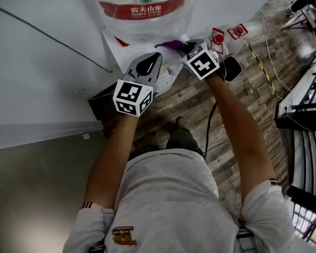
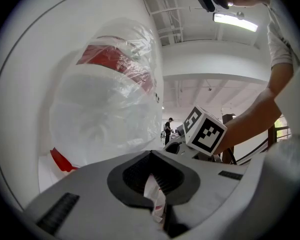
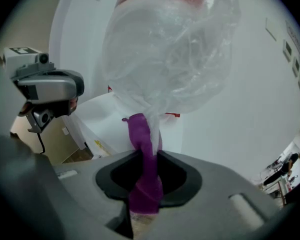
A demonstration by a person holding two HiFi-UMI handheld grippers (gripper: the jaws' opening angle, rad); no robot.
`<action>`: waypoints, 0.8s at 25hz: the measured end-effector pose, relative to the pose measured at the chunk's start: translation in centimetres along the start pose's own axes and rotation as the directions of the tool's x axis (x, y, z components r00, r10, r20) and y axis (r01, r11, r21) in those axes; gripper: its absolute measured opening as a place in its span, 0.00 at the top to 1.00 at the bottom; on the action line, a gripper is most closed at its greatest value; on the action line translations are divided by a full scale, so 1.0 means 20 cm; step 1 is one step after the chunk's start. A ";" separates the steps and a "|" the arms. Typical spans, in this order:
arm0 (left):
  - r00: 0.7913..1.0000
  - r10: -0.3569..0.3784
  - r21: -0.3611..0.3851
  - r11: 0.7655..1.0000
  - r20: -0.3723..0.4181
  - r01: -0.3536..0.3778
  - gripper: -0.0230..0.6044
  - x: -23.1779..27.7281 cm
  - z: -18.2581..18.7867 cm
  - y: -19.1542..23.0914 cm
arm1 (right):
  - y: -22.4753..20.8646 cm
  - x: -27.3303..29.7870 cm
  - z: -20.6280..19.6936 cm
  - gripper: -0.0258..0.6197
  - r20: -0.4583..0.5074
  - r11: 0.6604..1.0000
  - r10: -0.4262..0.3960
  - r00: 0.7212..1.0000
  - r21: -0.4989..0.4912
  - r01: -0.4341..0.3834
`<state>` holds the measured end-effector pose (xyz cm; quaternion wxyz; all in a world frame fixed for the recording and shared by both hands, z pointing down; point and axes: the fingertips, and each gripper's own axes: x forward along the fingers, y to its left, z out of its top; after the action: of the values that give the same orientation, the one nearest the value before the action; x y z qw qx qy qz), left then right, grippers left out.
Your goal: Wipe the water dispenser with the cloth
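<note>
The water dispenser (image 1: 117,52) stands against the white wall, and its bottle (image 1: 142,7) with a red label is wrapped in clear plastic. My right gripper (image 1: 185,47) is shut on a purple cloth (image 3: 145,174) that hangs up against the wrapped bottle (image 3: 170,44). The cloth (image 1: 171,45) shows at the dispenser's top edge. Beside it, my left gripper (image 1: 150,62) is shut on a white scrap of plastic wrap with red print (image 2: 155,200), just under the bottle (image 2: 105,94). The two grippers sit close together, the right one's marker cube (image 2: 204,131) to the left one's right.
Dark wood flooring (image 1: 242,99) lies below, crossed by a black cable (image 1: 209,125) and a yellow-black cord (image 1: 260,65). Red-and-white tags (image 1: 227,35) lie right of the dispenser. Black desk frames (image 1: 305,115) stand at the right. A person (image 2: 167,130) stands far off.
</note>
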<state>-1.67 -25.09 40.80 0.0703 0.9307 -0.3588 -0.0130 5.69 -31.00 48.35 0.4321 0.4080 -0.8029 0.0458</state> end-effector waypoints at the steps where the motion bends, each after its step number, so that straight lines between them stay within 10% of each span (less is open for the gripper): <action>1: 1.000 0.007 -0.004 1.000 0.002 -0.007 0.97 0.01 0.00 0.00 | -0.01 0.00 -0.01 0.82 -0.001 1.000 0.005 1.000 -0.006 -0.005; 20: 0.958 0.287 -0.026 0.958 -0.002 -0.287 0.97 0.34 -0.05 -0.03 | -0.30 0.10 -0.05 0.82 0.020 0.951 0.192 0.981 -0.252 -0.181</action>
<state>3.94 -29.08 41.80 0.0833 0.8678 -0.4899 -0.0083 9.94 -35.87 48.69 0.4559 0.2736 -0.8466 -0.0239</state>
